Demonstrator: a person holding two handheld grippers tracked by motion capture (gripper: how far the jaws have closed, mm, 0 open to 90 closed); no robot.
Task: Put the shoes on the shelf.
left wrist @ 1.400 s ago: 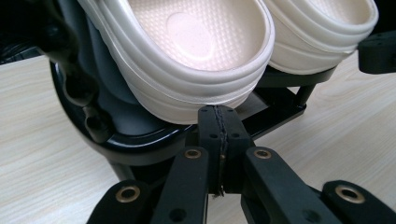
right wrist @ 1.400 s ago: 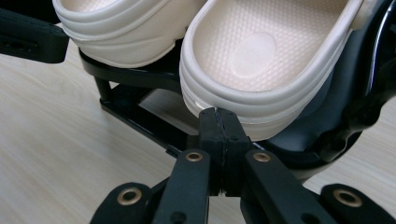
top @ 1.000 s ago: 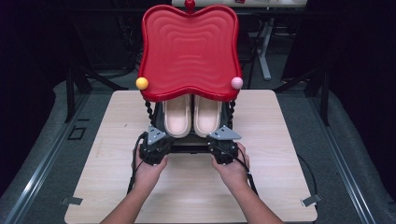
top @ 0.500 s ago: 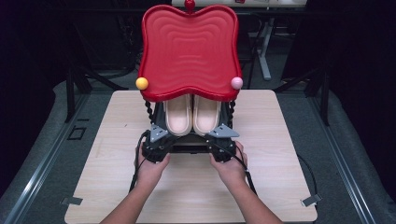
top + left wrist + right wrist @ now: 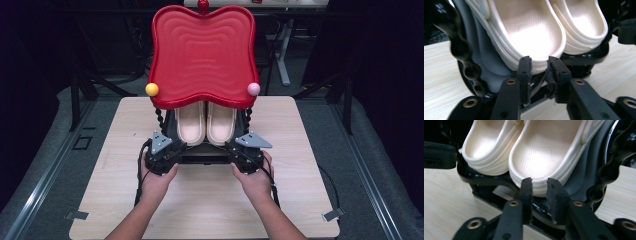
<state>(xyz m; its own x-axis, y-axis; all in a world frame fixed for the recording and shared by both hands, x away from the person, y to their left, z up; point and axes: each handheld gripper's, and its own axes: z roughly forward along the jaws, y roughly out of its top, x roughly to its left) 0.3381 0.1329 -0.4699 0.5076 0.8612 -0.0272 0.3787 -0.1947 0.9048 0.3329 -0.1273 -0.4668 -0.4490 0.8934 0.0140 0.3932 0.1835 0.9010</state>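
Dark lab: bare test table

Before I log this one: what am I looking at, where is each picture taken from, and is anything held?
No robot here: a person holds a hand-operated two-jaw tool in each hand. The high view looks down on a wooden table; the left gripper shows at its left, the right gripper at its right. The other two pictures come from cameras riding on those tools, looking along their black jaws.

On the table stands a black rack with a big red tray on top. Under the tray sit two cream clogs, a left clog and a right clog.

Each gripper points at the rack's front edge, below a clog's heel. Both pairs of jaws have just been opening. In both gripper views a gap shows between the pads, with nothing gripped.
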